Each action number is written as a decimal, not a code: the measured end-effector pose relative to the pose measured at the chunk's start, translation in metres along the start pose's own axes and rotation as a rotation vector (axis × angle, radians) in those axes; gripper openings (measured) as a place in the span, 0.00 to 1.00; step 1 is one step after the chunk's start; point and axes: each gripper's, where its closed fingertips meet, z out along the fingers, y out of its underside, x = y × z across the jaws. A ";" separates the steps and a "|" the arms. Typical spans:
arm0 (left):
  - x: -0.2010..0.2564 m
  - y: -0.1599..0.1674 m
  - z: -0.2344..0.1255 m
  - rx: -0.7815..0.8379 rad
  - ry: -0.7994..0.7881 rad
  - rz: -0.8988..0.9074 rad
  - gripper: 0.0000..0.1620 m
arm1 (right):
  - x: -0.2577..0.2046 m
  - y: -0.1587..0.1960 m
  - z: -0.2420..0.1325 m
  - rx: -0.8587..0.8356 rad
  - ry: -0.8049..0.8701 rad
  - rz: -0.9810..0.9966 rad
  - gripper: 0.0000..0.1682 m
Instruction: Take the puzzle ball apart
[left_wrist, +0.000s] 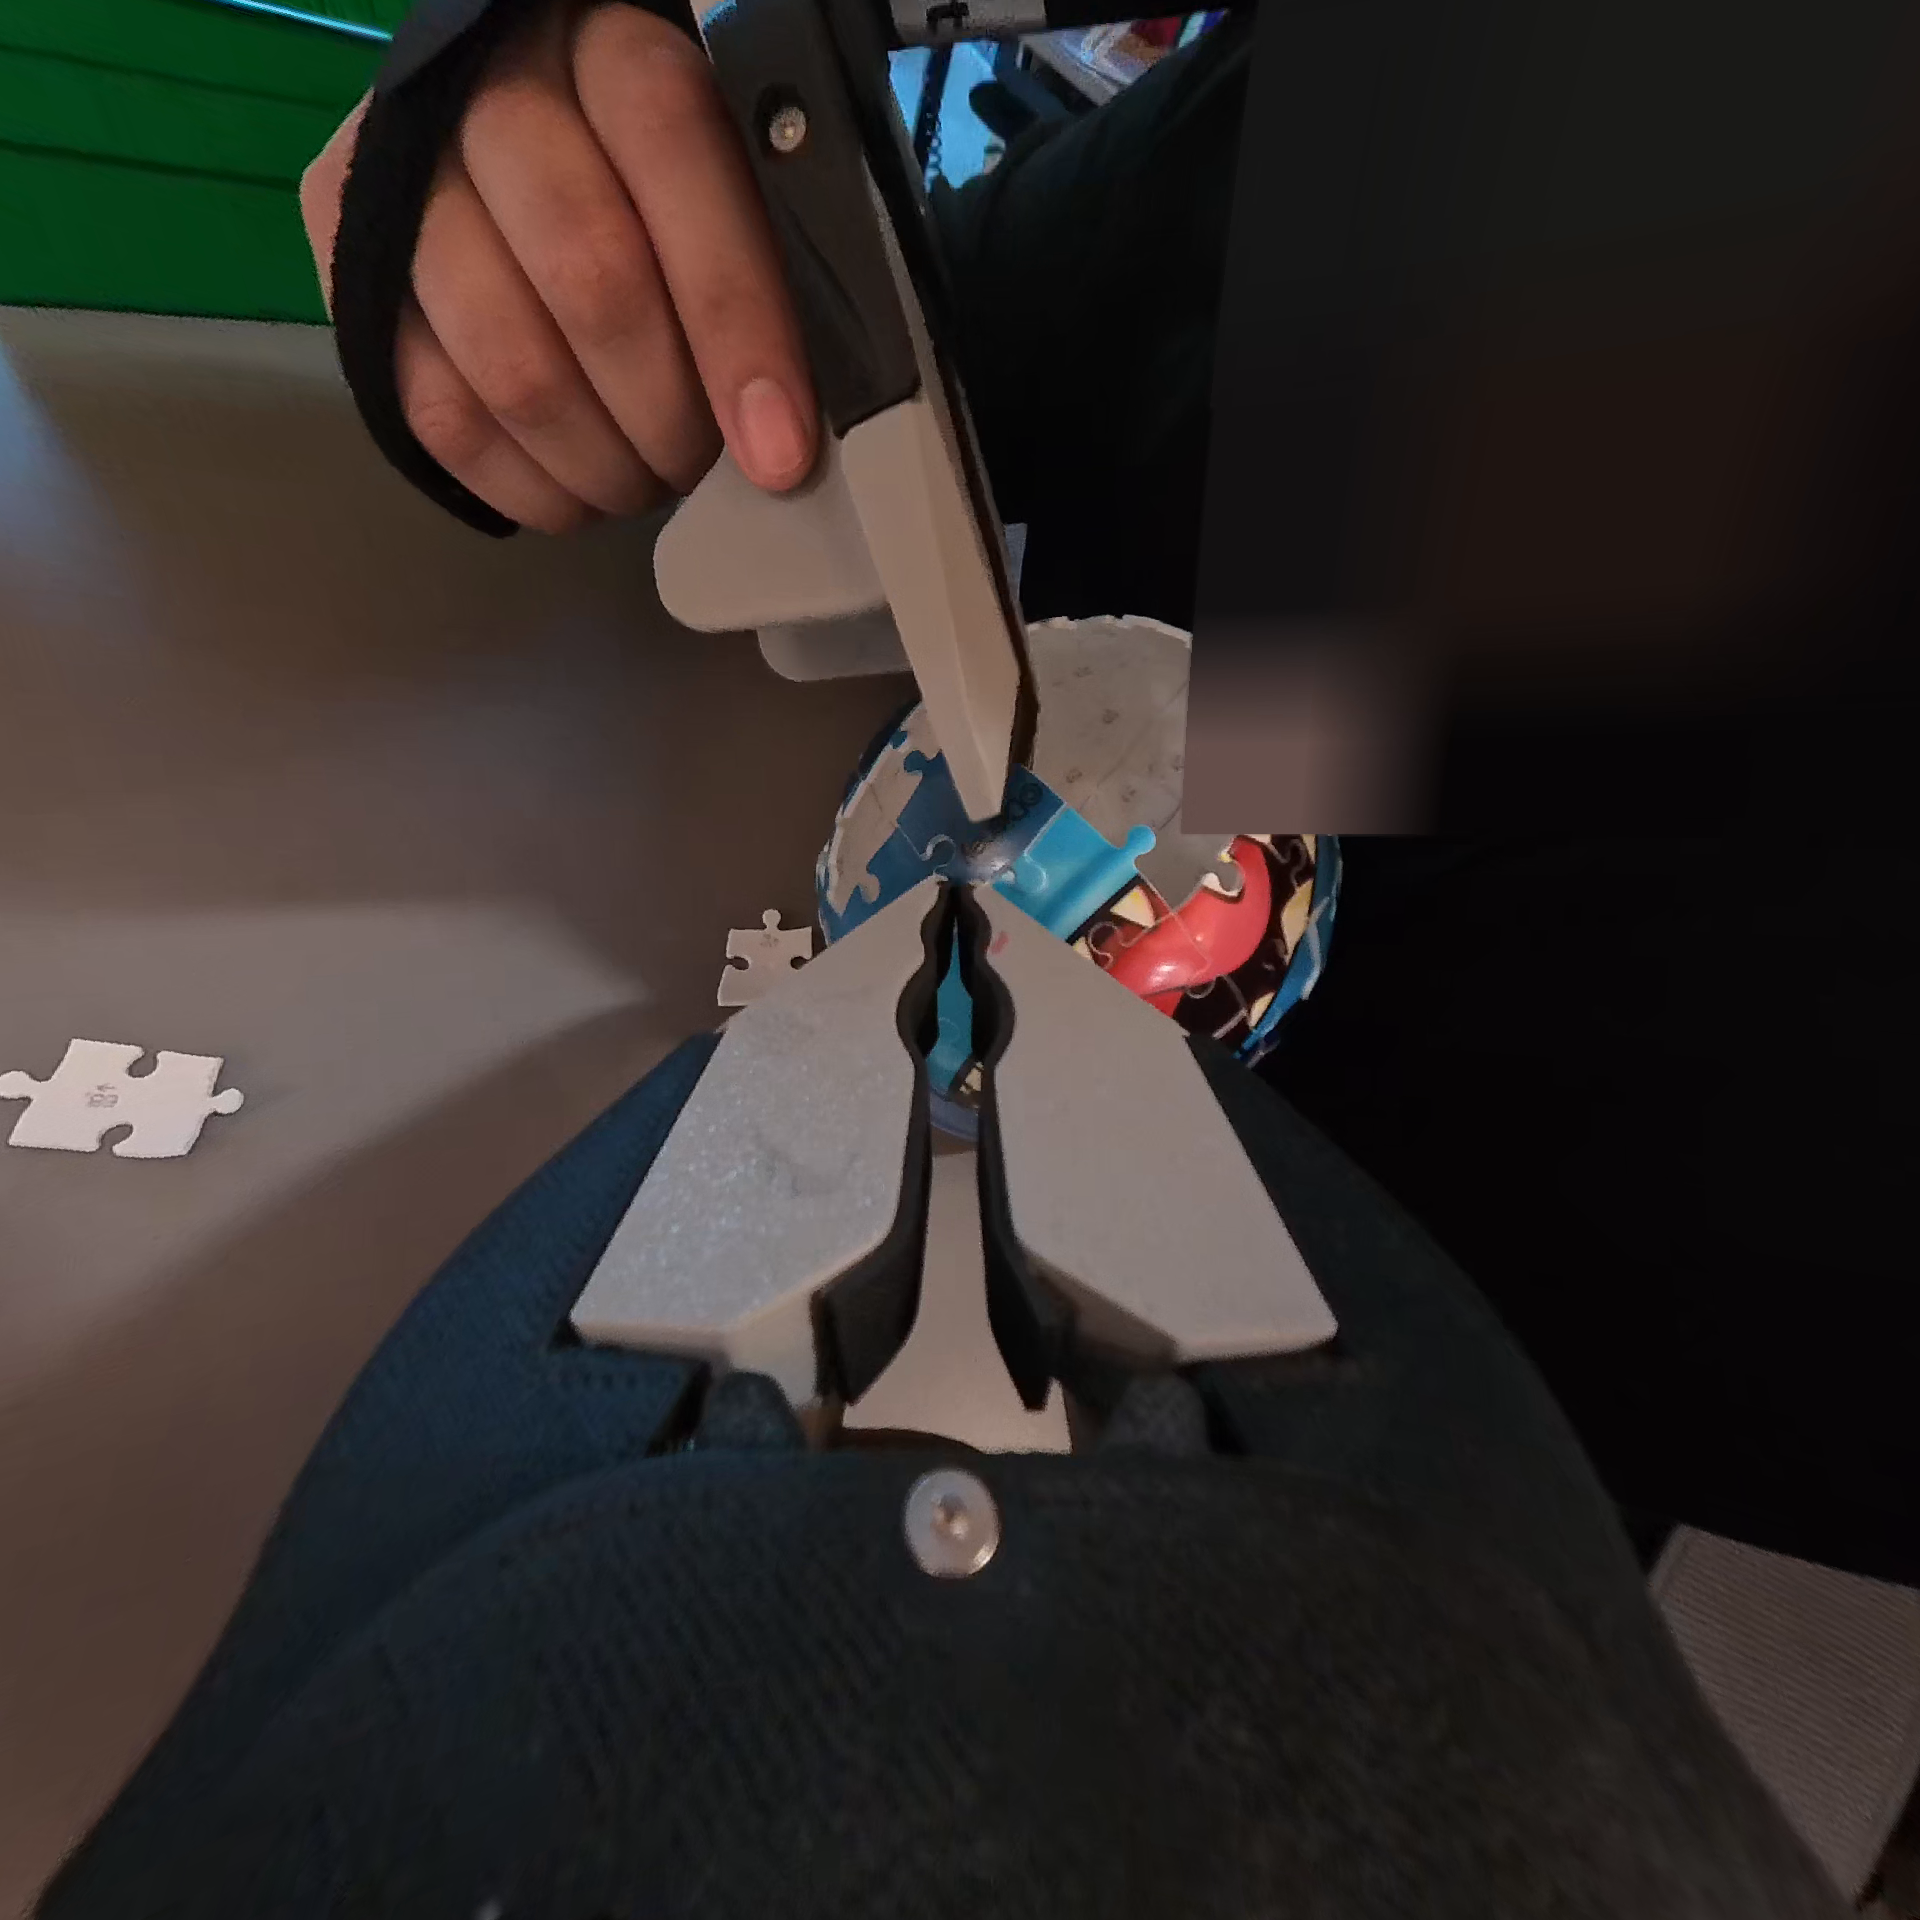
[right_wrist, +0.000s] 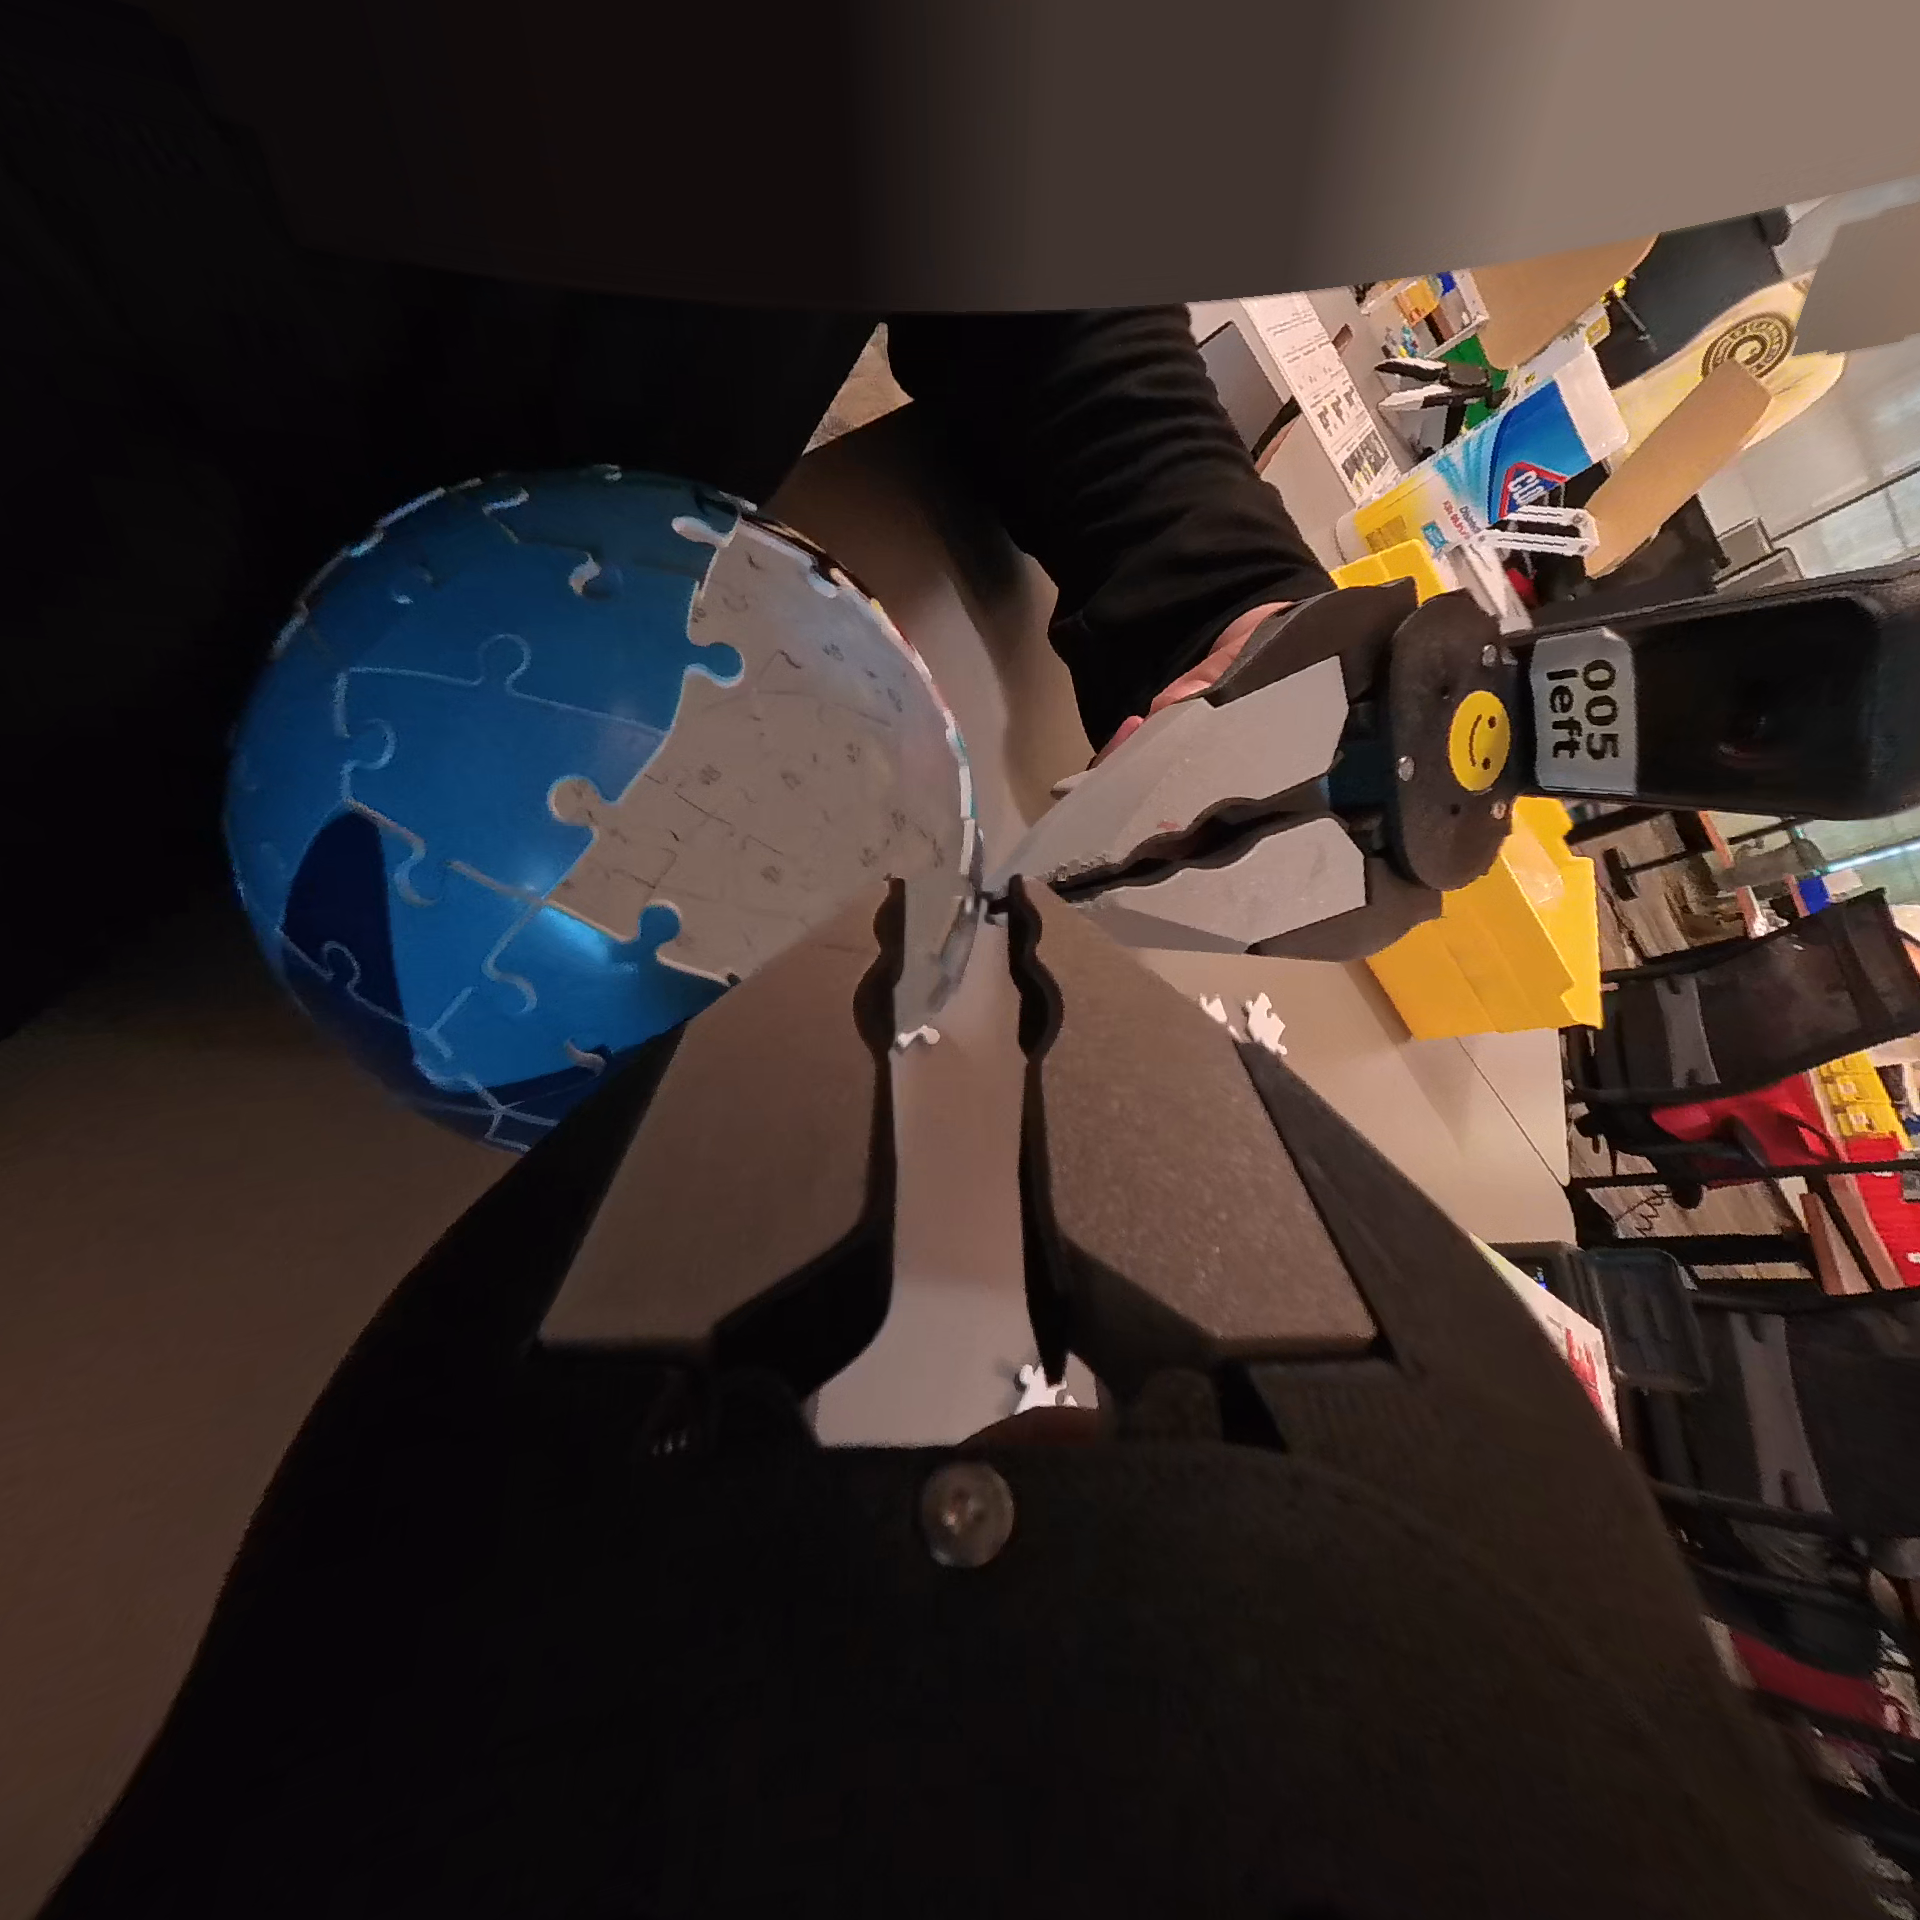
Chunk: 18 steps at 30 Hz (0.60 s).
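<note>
**Rim piece pinched from both sides, ready to be peeled off the puzzle ball**

The left gripper (left_wrist: 961, 899) is seen nearly clenched, tips meeting at the ball's open rim on a blue edge piece (left_wrist: 1049, 831); it is judged to be grasping that rim, though the contact itself is partly hidden by the tips. The right gripper (left_wrist: 992, 805) is brought down onto the same spot from above, narrowed to a point and pinched on the rim piece. In the right wrist view the right gripper's own fingers (right_wrist: 951, 914) are seen straddling the thin shell edge, a small gap between them filled by the rim, with the left gripper (right_wrist: 1023, 873) coming in from the side of the ball away from its blue shell.

The puzzle ball (right_wrist: 499, 790) is held at the rim by both grippers, opening turned toward them, grey inner faces exposed; whether it rests on the table (left_wrist: 312, 727) cannot be told.

To do this step well, the ball should be held steady by one gripper on a neighbouring piece while the other rocks only the single piece outward along its tabs. Twisting is to be avoided; the shell could buckle and several pieces pop.

Loose pieces lie on the table away from the ball: one just beside it (left_wrist: 764, 956), another well apart (left_wrist: 120, 1096).
</note>
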 end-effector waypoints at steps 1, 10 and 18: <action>0.000 0.000 0.000 0.001 0.002 -0.001 0.00 | 0.000 -0.001 -0.002 0.005 -0.001 0.005 0.11; -0.034 -0.025 -0.035 0.110 -0.188 -0.045 0.03 | 0.036 -0.009 -0.042 0.216 0.010 0.292 0.16; -0.094 -0.081 -0.107 0.287 -0.723 -0.011 0.33 | 0.158 0.054 -0.051 0.138 0.365 0.845 0.18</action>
